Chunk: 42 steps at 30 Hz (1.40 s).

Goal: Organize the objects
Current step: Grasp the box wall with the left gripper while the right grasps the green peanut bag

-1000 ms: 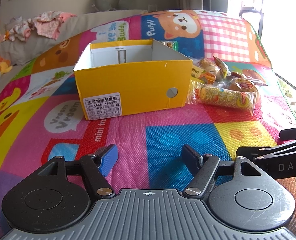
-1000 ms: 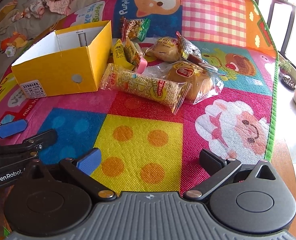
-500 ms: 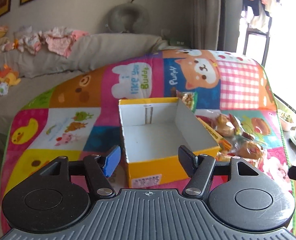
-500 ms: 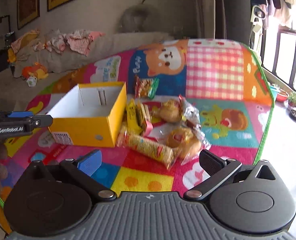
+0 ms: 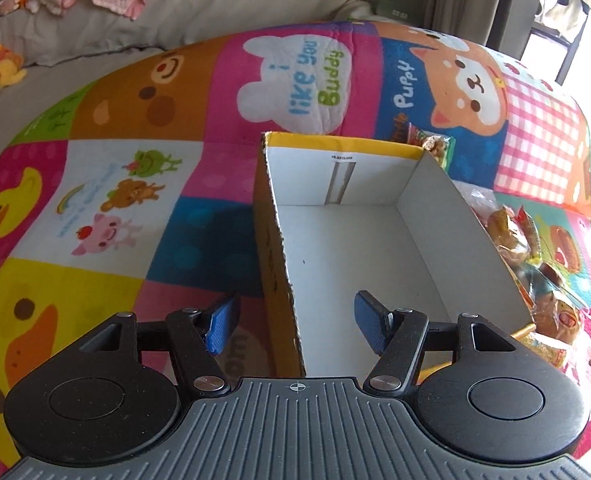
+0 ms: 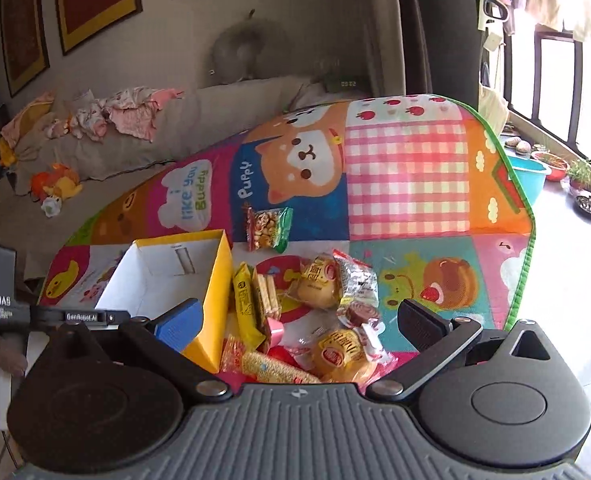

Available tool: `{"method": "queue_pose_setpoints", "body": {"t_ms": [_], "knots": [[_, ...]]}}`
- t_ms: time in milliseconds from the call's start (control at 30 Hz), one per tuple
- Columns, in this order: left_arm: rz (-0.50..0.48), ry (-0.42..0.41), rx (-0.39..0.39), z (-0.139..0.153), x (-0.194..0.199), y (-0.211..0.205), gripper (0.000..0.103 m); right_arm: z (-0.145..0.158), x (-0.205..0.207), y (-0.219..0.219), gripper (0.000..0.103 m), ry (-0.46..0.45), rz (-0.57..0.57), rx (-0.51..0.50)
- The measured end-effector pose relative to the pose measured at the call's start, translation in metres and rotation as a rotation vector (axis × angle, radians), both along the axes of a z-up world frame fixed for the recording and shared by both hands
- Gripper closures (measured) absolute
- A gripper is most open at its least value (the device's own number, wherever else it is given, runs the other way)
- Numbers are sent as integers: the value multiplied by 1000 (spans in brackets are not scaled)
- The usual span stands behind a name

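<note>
Both grippers, left gripper (image 5: 295,322) straddling the empty yellow box (image 5: 375,240) wall and right gripper (image 6: 297,318), hover fingers spread, holding nothing; lower squarely onto one snack packet (image 6: 339,354) beside it.

One yellow box (image 6: 215,296), two wrapped buns (image 6: 317,284) — one play mat (image 6: 407,184)

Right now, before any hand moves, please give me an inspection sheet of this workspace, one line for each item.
Surface: colourful cartoon patchwork play mat, flat.
Job's things: open yellow cardboard box with white inside, empty; pile of wrapped snack packets beside it on the mat; one bag of round crackers apart, behind the pile.
Clutter: nothing seen.
Grippers: left gripper open, jaws just closing a little, straddling the box's wall without touching; right gripper open, empty, above the snacks.
Cables: nothing seen.
Surroundings: grey sofa with baby clothes, plush toy, framed pictures, window.
</note>
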<state>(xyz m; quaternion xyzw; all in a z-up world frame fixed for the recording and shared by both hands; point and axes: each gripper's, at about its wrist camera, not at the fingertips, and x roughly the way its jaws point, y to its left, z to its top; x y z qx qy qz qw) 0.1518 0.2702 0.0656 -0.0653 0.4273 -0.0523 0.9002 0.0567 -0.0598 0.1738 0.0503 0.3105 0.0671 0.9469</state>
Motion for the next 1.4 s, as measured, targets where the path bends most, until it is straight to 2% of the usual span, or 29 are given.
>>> {"method": "queue_pose_setpoints", "body": {"t_ms": [33, 67, 133, 167, 200, 300, 467, 567, 767, 833, 900, 933, 1000, 1067, 1200, 1400], "knots": [[-6, 2, 0, -2, 2, 0, 38, 6, 11, 0, 0, 5, -11, 5], [-14, 3, 4, -4, 4, 1, 45, 11, 22, 0, 0, 8, -14, 11], [-21, 0, 21, -8, 7, 2, 61, 17, 54, 6, 0, 27, -12, 11], [-17, 3, 25, -10, 8, 4, 81, 18, 73, 10, 0, 47, -9, 11], [-12, 12, 20, -13, 10, 6, 85, 16, 92, 16, 0, 66, -9, 14], [-10, 9, -4, -17, 10, 11, 87, 0, 147, 37, 0, 113, -16, 4], [-64, -33, 86, -22, 4, 3, 89, -48, 224, 76, 0, 187, -40, 16], [-52, -25, 49, -23, 6, 8, 89, -69, 255, 93, 0, 207, -34, 48], [-44, -18, 22, -26, 6, 11, 89, -107, 299, 123, 0, 208, -44, -54], [-40, -15, 19, -26, 6, 12, 89, -118, 308, 130, 1, 199, -42, -120], [-32, -10, 11, -27, 6, 12, 89, -127, 313, 134, 6, 197, -43, -175], [-28, -9, 9, -27, 6, 12, 89, -131, 315, 134, 13, 205, -39, -182], [-21, -8, 10, -28, 6, 12, 89, -131, 316, 130, 21, 205, -39, -185], [-16, -12, 14, -28, 6, 11, 89, -125, 311, 122, 39, 204, -42, -161], [-9, -22, 25, -29, 5, 9, 89, -102, 289, 90, 44, 204, -42, -74], [15, -26, 17, -30, 4, 8, 89, -60, 232, 50, 45, 182, -8, -34]]}}
